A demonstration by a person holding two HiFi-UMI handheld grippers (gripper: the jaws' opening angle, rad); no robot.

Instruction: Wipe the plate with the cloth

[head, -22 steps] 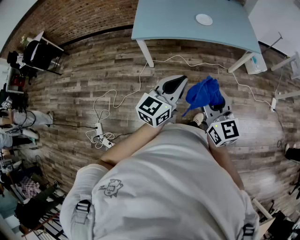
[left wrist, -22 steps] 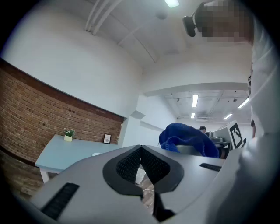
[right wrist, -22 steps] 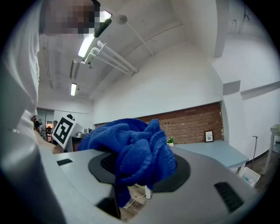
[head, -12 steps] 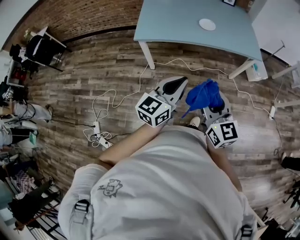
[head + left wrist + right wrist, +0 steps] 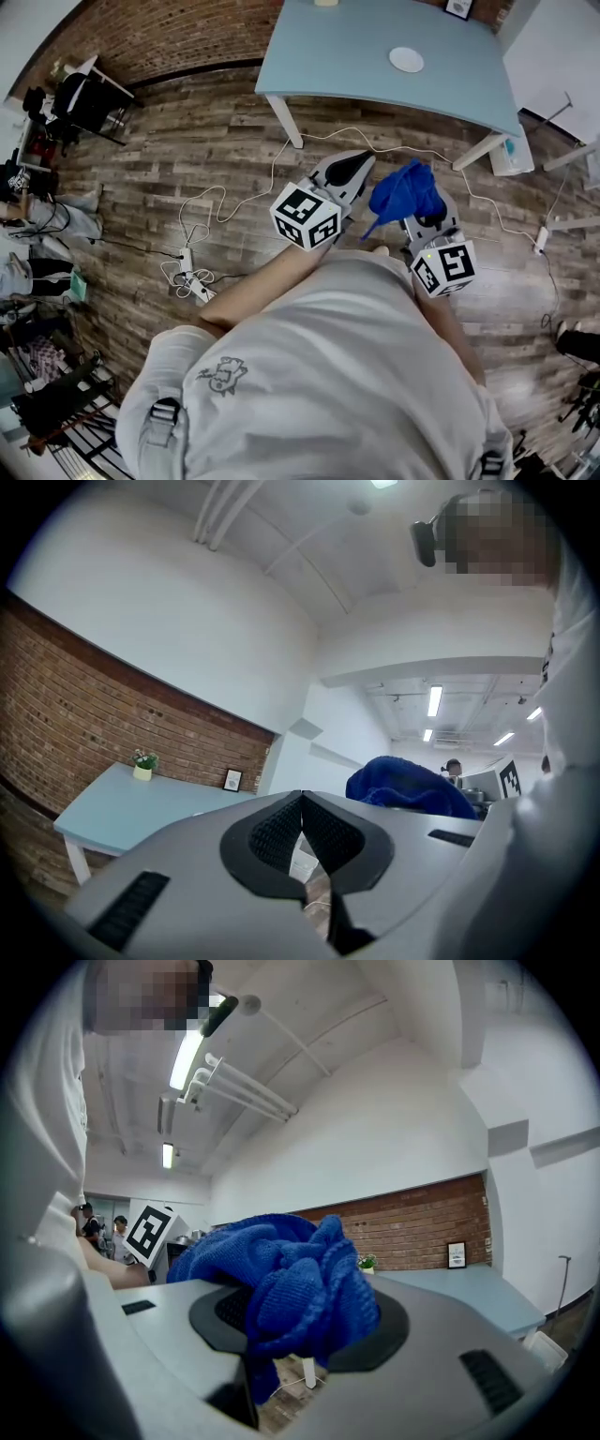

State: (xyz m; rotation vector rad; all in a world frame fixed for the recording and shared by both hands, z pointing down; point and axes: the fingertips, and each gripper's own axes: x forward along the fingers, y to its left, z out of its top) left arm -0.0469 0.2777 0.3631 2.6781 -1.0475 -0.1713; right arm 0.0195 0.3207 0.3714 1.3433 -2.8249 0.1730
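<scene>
Blue cloth [image 5: 281, 1279] bunches over the pads of the right gripper [image 5: 295, 1309], hiding them; the table [image 5: 356, 56] gets cut off at 12 o'clock.

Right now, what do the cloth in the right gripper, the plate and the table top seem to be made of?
Cloth: soft knitted fabric, deep blue, matt; ribbed stitches and bunched folds show. Plate: white, smooth, possibly ceramic or plastic; too small to tell. Table top: pale blue, even matt surface, likely painted or laminated board.
</scene>
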